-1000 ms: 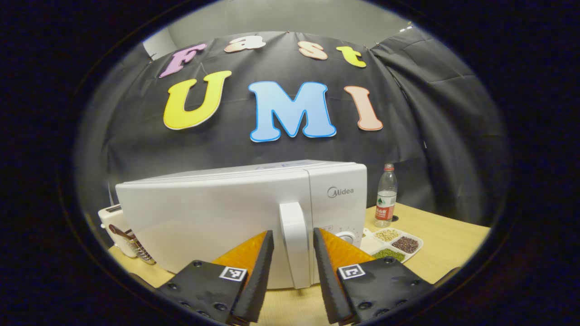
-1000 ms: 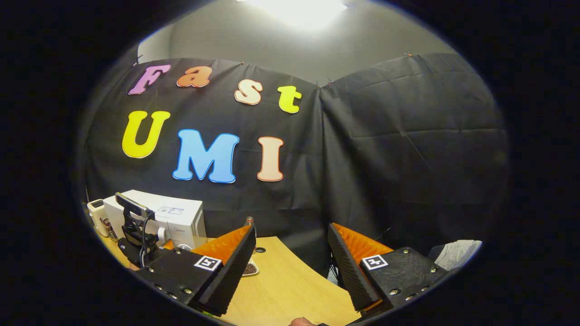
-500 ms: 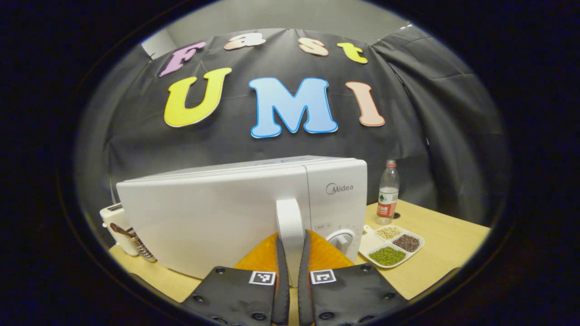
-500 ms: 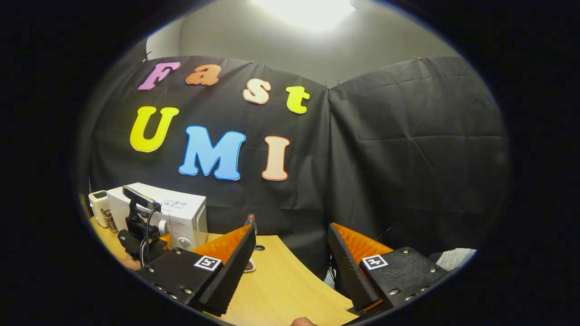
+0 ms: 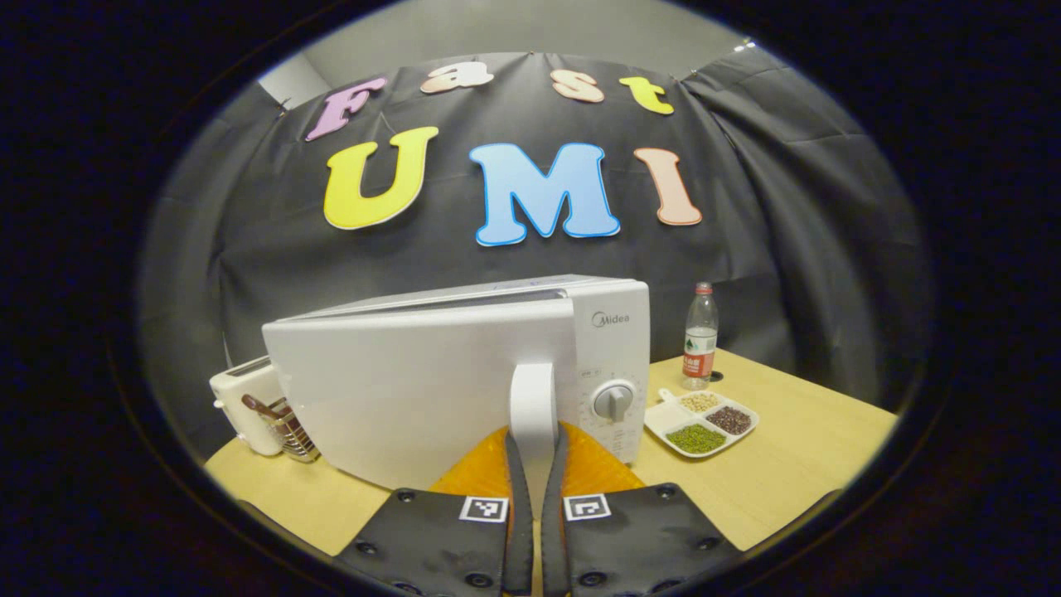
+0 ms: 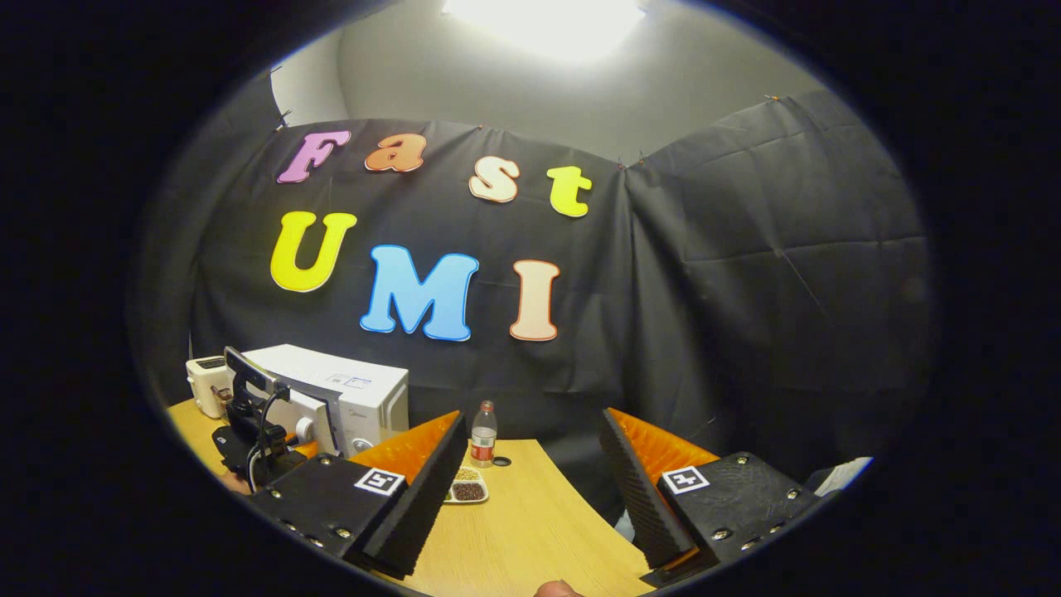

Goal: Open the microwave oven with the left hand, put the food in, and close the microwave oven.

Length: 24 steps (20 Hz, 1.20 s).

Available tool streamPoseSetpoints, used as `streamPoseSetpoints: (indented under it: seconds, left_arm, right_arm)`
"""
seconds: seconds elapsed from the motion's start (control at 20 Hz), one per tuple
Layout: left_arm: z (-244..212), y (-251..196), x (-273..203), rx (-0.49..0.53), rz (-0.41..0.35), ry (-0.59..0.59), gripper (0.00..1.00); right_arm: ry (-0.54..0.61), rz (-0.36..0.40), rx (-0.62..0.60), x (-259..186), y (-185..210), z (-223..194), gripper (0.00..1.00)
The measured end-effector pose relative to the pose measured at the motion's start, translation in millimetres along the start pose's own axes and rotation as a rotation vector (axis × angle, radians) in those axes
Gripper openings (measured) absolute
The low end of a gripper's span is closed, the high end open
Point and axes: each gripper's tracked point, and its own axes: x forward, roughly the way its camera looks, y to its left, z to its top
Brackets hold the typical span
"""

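Left gripper (image 5: 531,464) is clamped on the white microwave oven's (image 5: 464,365) vertical white door handle (image 5: 532,406) to swing the door, already slightly ajar, while the right gripper (image 6: 530,489), fingers apart, waits above the wooden table (image 6: 530,531) near the white divided dish of beans (image 5: 703,419).

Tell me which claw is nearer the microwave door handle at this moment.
Left. The left claw is clamped on the door handle of the microwave. The right claw hangs open over the table, well off to the microwave's right.
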Motion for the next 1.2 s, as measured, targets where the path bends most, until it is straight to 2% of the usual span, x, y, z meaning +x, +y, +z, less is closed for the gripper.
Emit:
streamPoseSetpoints:
  seconds: [0.1, 0.15, 0.45, 0.6, 0.65, 0.7, 0.8, 0.85, 1.0, 1.05, 1.1, 1.2]
  left_arm:
    - [-1, 9, -21, -0.009, 0.034, 0.011, 0.14]
    - [-3, 12, -31, -0.014, 0.052, 0.011, 0.11]
    - [-14, 40, -84, -0.01, 0.148, 0.038, 0.1]
    - [-21, 60, -110, -0.049, 0.193, 0.055, 0.1]
    - [-23, 65, -119, -0.051, 0.193, 0.056, 0.11]
    - [-24, 70, -126, -0.044, 0.191, 0.055, 0.15]
    - [-28, 84, -141, -0.038, 0.183, 0.055, 0.14]
    - [-30, 90, -147, -0.043, 0.171, 0.057, 0.1]
    - [-36, 110, -164, -0.061, 0.126, 0.065, 0.11]
    - [-38, 118, -170, -0.061, 0.115, 0.065, 0.15]
    - [-39, 127, -178, -0.061, 0.108, 0.065, 0.11]
    - [-44, 144, -190, -0.063, 0.088, 0.067, 0.1]
  right_arm:
    - [-0.015, 0.045, 0.022, -5, 3, 2, 0.97]
    - [-0.025, 0.068, 0.025, -8, 4, 3, 0.97]
    - [-0.058, 0.226, 0.054, -32, 15, 2, 0.96]
    - [-0.064, 0.279, 0.037, -39, 27, 5, 0.97]
    - [-0.076, 0.292, 0.029, -42, 33, 9, 0.97]
    - [-0.083, 0.303, 0.025, -46, 40, 12, 0.97]
    - [-0.091, 0.315, 0.031, -53, 57, 16, 0.97]
    - [-0.098, 0.317, 0.036, -56, 66, 20, 0.97]
    - [-0.107, 0.329, 0.031, -65, 99, 29, 0.97]
    - [-0.111, 0.329, 0.028, -68, 110, 32, 0.97]
    - [-0.11, 0.329, 0.026, -70, 120, 33, 0.97]
    - [-0.103, 0.328, 0.038, -75, 143, 34, 0.97]
